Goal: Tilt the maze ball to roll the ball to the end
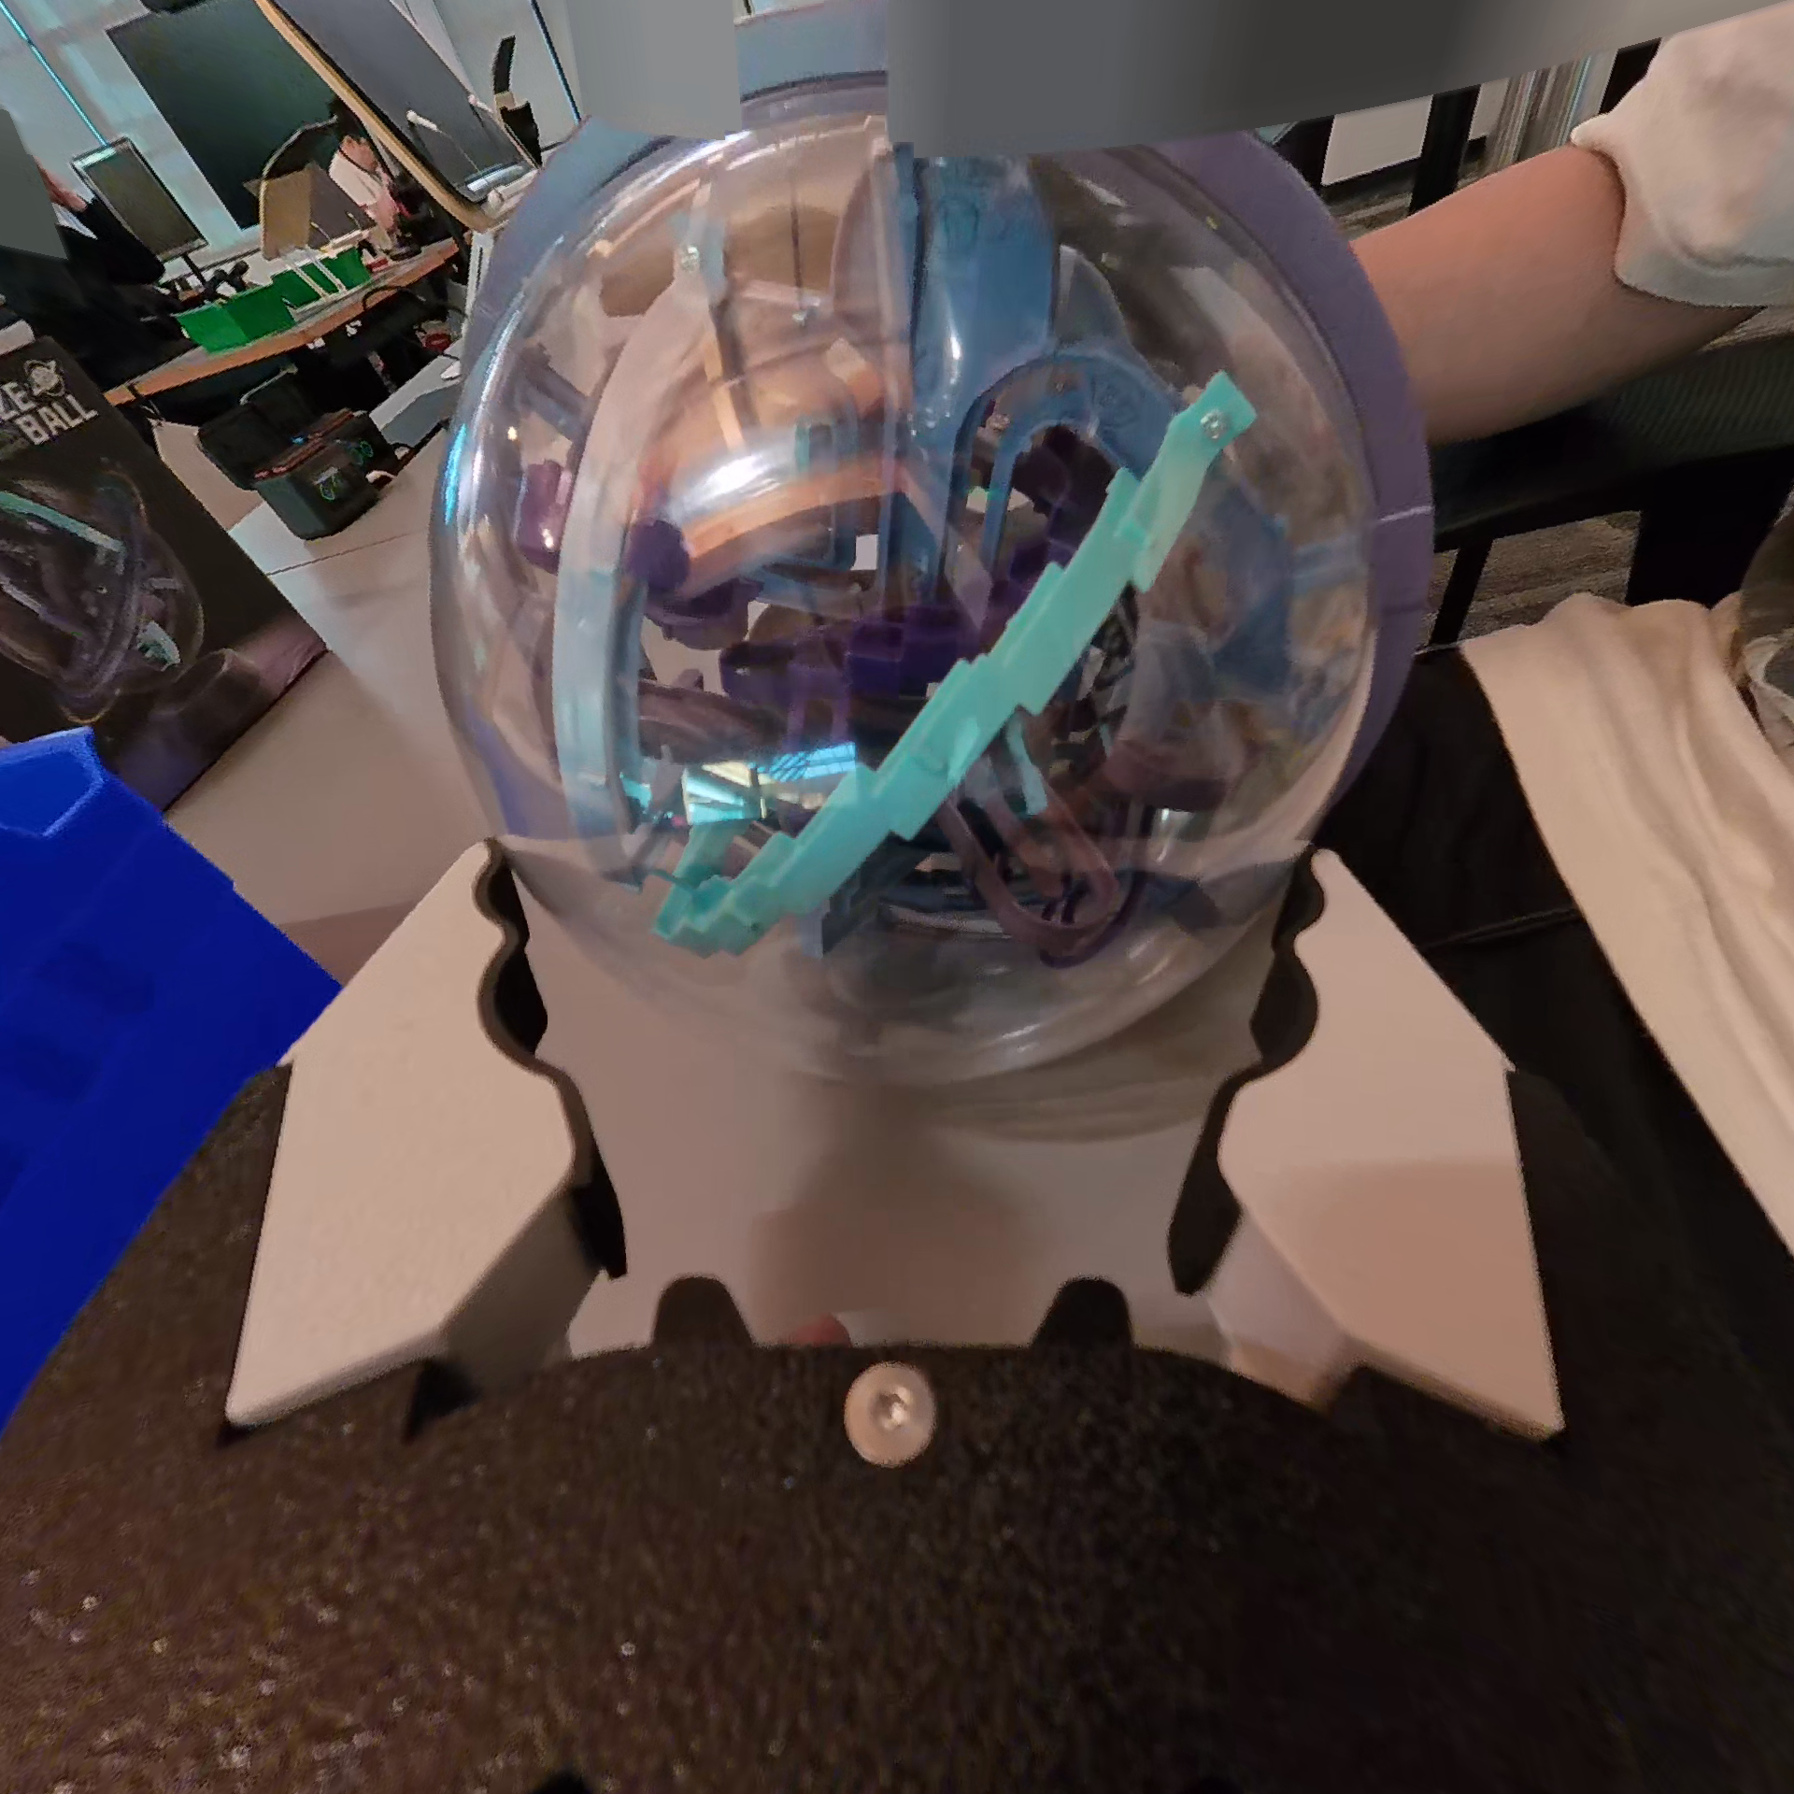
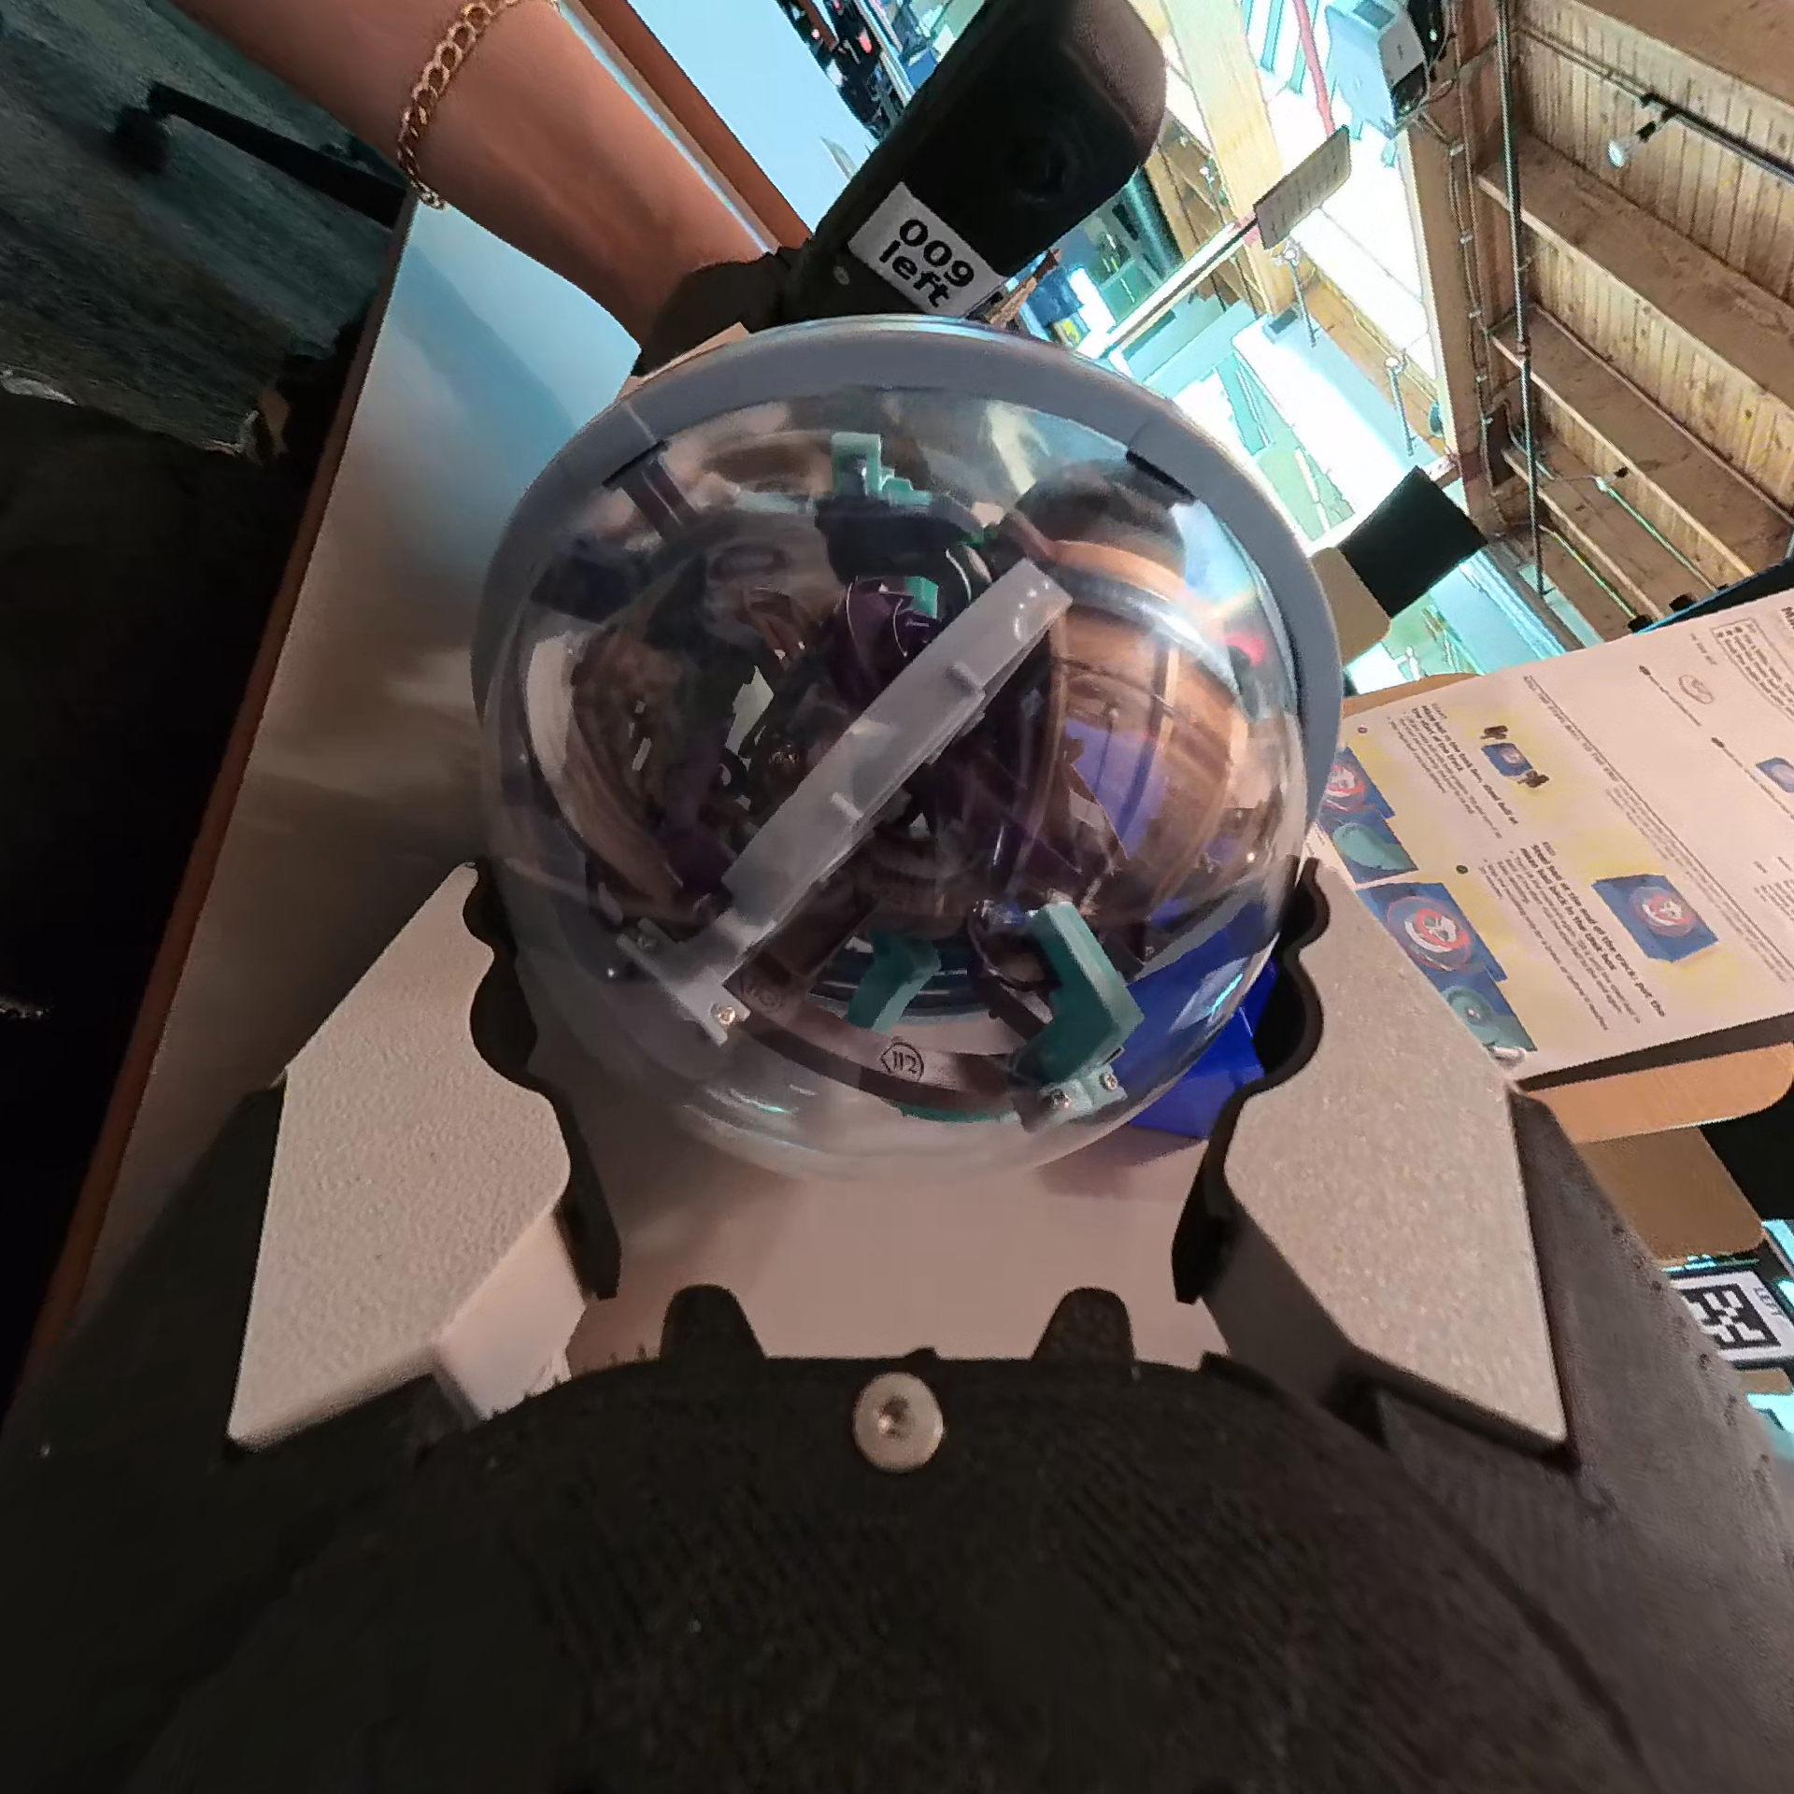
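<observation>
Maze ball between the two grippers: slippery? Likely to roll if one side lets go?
Probably slippery: the maze ball has a smooth, glossy clear shell. Likely stiff rather than floppy, given the hard dome and band. Being round, it would probably roll if the left gripper or right gripper let go.

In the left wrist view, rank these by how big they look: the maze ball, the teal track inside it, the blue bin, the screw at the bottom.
1. maze ball
2. blue bin, cut off by the frame edge, so uncertain
3. teal track
4. screw
</observation>
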Demonstrator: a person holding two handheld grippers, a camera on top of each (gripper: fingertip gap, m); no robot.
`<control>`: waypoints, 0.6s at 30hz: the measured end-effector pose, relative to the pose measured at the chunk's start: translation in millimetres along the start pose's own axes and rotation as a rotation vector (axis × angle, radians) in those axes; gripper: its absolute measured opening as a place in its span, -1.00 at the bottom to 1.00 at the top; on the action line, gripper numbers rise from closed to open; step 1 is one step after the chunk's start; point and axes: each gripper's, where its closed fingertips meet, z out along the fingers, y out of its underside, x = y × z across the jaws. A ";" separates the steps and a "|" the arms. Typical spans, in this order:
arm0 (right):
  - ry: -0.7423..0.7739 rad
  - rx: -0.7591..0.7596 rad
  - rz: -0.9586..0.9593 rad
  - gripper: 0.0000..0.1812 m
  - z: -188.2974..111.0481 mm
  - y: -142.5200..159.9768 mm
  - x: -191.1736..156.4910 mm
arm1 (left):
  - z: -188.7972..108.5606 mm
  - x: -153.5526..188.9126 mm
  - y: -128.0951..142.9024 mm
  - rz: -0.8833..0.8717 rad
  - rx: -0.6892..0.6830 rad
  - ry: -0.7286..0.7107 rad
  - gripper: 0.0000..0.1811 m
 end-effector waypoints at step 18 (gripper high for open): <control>-0.114 0.099 0.078 0.64 20.8 -19.6 6.3 | -12.0 -10.7 24.1 -0.017 -0.153 -0.144 0.63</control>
